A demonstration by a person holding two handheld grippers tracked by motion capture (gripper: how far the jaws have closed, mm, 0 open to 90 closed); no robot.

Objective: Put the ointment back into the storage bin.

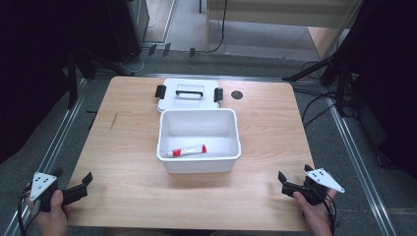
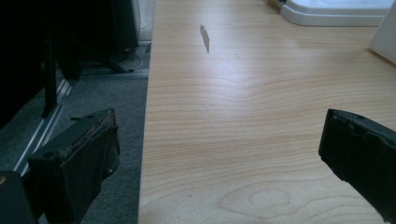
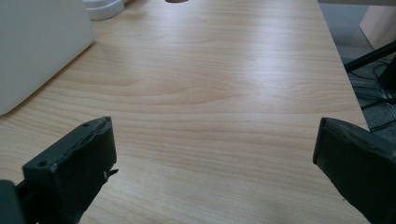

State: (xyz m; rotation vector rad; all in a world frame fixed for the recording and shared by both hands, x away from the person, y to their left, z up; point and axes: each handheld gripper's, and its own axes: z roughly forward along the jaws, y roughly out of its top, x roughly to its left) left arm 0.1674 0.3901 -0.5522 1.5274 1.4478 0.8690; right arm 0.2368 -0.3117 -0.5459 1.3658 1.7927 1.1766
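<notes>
Table: a light wooden table (image 1: 133, 147) with rounded corners lies in front of me, seen from above, with grey floor around it.

Bin: an open white plastic bin (image 1: 199, 164) stands at the middle of the table, well ahead of both my hands.

Tube: a white tube with red ends (image 1: 187, 150) lies on its side on the bin's floor, toward the near wall.

Lid: the white lid (image 1: 169, 88) with a handle and two black clips lies flat just behind the bin, touching or almost touching its far edge; I cannot tell which.

Left tongs: my left tongs (image 1: 74, 184) sit at the near left corner of the table, in my left hand (image 1: 51, 216), pointing toward the bin. The jaws stand wide apart and grip nothing. In the left gripper view, bare wood lies between them, the left jaw hangs over the table's edge above the floor, and a corner of the bin (image 2: 385, 42) shows far off to the right.

Right tongs: my right tongs (image 1: 285, 183) sit near the near right corner, in my right hand (image 1: 317, 214). The jaws stand wide apart and are empty. In the right gripper view, the bin's white wall (image 3: 37, 51) rises to the left, well apart from the jaws.

Mark: a small dark round spot (image 1: 237, 95) lies on the table right of the lid.
</notes>
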